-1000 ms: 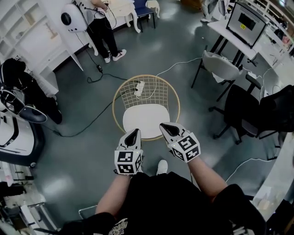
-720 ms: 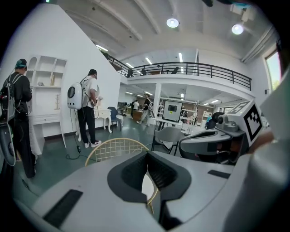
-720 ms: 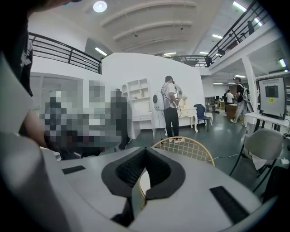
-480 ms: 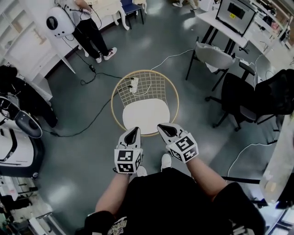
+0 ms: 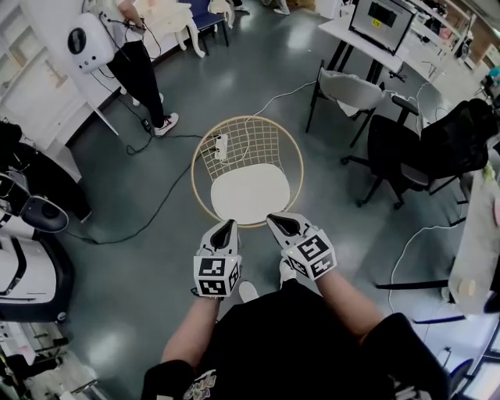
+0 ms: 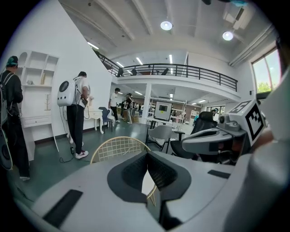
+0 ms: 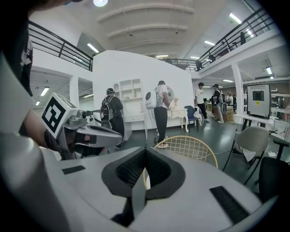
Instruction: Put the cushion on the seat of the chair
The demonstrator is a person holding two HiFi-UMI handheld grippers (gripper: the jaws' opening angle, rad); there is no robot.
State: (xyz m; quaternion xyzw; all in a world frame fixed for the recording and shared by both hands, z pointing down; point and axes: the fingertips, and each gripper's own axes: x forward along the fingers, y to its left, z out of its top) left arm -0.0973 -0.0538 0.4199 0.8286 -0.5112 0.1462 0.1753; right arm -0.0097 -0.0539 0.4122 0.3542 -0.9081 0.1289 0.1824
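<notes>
A chair with a round gold wire back (image 5: 248, 148) stands on the grey floor just ahead of me. A white cushion (image 5: 251, 195) lies flat on its seat. My left gripper (image 5: 225, 228) hangs by the seat's near left edge, shut and holding nothing. Beside it my right gripper (image 5: 280, 222) is over the near right edge, also shut and holding nothing. In the left gripper view the wire back (image 6: 118, 147) rises beyond the closed jaws (image 6: 147, 165). The right gripper view shows the same chair (image 7: 190, 147) past its closed jaws (image 7: 145, 168).
A person (image 5: 137, 62) stands at the far left by white shelving. A power strip (image 5: 221, 146) and cables lie on the floor behind the wire back. A grey chair (image 5: 351, 86), a black office chair (image 5: 422, 148) and a desk with a monitor (image 5: 379, 16) are at right.
Both grippers and I have moved forward to the chair, which now sits closer under the fingertips. The jaws stay shut. The cushion has not shifted on the seat.
</notes>
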